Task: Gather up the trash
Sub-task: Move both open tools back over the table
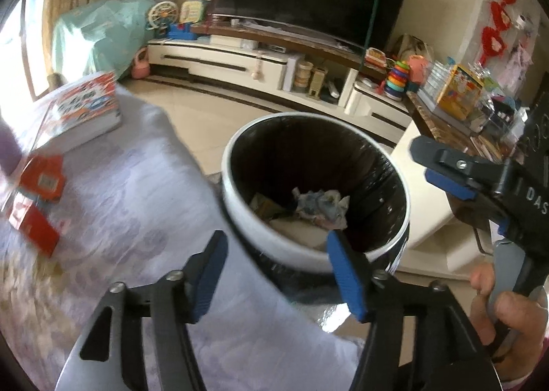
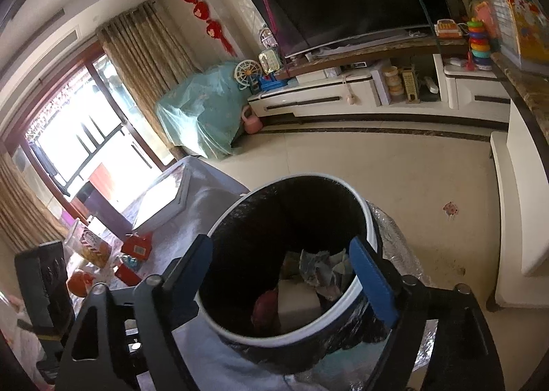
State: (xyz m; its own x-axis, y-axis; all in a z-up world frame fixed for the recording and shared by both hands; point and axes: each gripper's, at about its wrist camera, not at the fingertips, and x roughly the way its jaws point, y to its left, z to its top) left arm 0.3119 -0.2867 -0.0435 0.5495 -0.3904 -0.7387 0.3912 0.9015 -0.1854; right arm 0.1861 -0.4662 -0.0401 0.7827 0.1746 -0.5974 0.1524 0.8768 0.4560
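Left wrist view: left gripper (image 1: 278,271) spread wide, empty, above the near rim of the trash bin (image 1: 274,246); crumpled paper (image 1: 322,207) lay inside. Right gripper (image 2: 281,277) likewise gaped. Beyond, open floor (image 2: 394,178).

Wide-open left hand-held gripper (image 1: 278,274) above trash bin (image 1: 274,246) with crumpled paper (image 1: 320,207).

Trash bin (image 1: 240,219) stands upright on the floor right by my table, round, white rim, black liner bag inside. Open top, no lid. Crumpled paper wad (image 1: 320,207), bluish-white, lies in the bottom on top of flat pale scraps. From my right camera, a dark red lump (image 2: 266,305) sits low beside a white flat piece (image 2: 298,301).
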